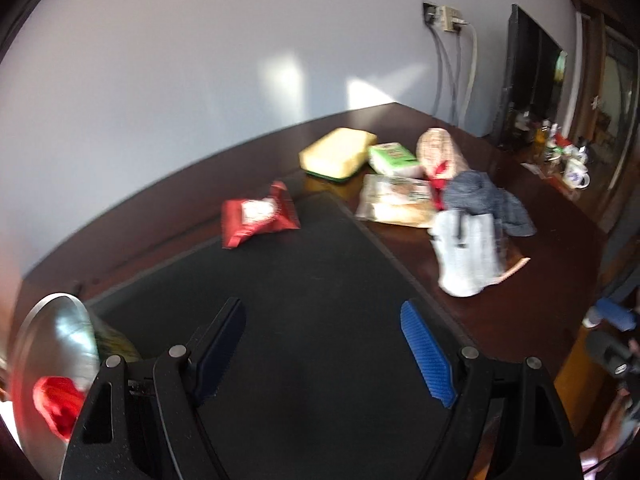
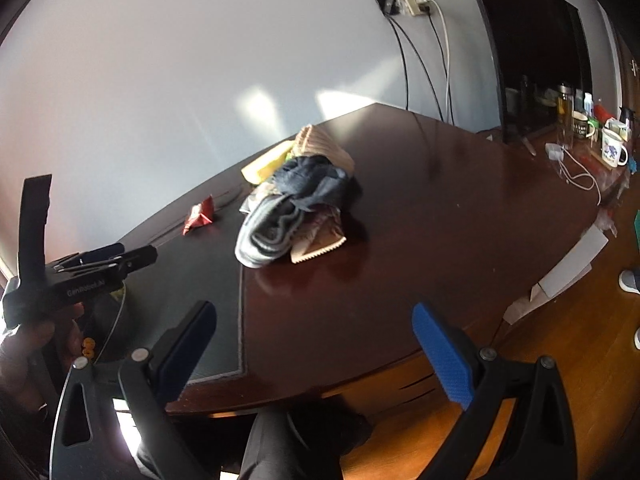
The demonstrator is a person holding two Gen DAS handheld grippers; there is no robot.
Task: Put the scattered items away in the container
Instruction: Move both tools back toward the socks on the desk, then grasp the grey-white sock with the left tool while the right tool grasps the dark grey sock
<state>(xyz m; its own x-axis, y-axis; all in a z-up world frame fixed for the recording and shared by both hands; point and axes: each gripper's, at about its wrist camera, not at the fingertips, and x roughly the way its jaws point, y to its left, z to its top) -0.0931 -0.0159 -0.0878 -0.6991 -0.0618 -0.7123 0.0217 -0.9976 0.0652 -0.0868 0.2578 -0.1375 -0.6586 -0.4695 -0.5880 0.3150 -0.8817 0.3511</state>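
In the left wrist view my left gripper [image 1: 324, 346] is open over a black mat [image 1: 320, 280], nothing between its fingers. A metal bowl [image 1: 52, 332] at the near left holds something red [image 1: 56, 400]. Scattered beyond lie a red snack packet [image 1: 258, 216], a yellow sponge [image 1: 338, 154], a green-white packet [image 1: 392, 158], a clear snack bag [image 1: 394, 200], a beige knit item [image 1: 440, 152], a dark grey cloth [image 1: 488, 200] and a light grey sock [image 1: 466, 256]. My right gripper [image 2: 316, 356] is open and empty above the table's near edge, the pile of cloths [image 2: 296, 200] further off.
The dark wooden table [image 2: 440, 220] meets a pale wall. Mugs and bottles [image 2: 592, 132] crowd its far right by a dark screen [image 2: 532, 40]. A white box [image 2: 568, 268] lies at the right edge. A person's leg [image 2: 272, 448] is below the near edge. The left gripper [image 2: 100, 264] shows at left.
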